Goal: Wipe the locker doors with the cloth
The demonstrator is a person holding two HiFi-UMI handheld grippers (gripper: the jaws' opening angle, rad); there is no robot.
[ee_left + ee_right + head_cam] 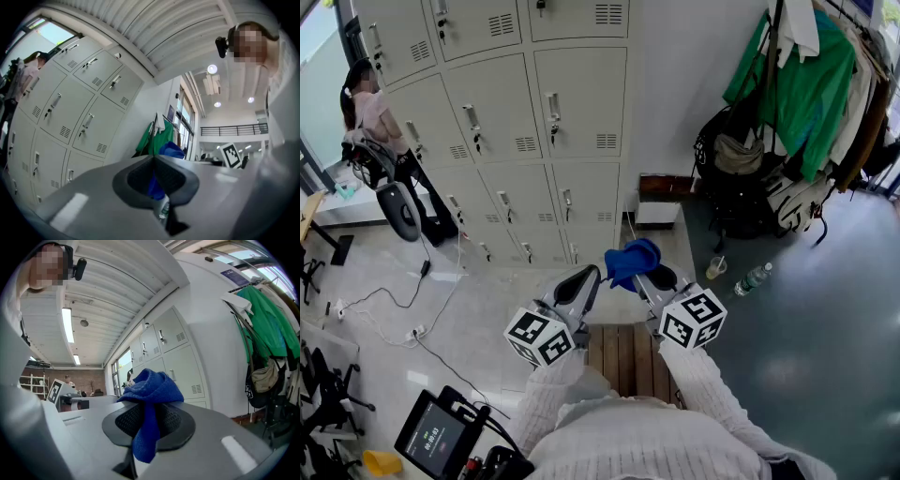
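Note:
Grey locker doors [572, 103] with small handles and vents fill the wall ahead. They also show in the left gripper view [70, 112] and the right gripper view [178, 357]. A blue cloth [633, 261] is bunched up, and my right gripper [645, 274] is shut on it; a strip of the cloth [150, 394] hangs down between the black pads. My left gripper [589, 274] is just left of it, jaws shut together with nothing in them [154, 161]. Both grippers are held in front of the lowest locker rows, apart from the doors.
A rack of green and white garments [806, 84] with bags [741, 159] stands at the right. A bottle [752, 278] and a cup [716, 267] sit on the floor. A wooden bench [626, 356] is below me. Cables [403, 309] and a person [366, 108] are at the left.

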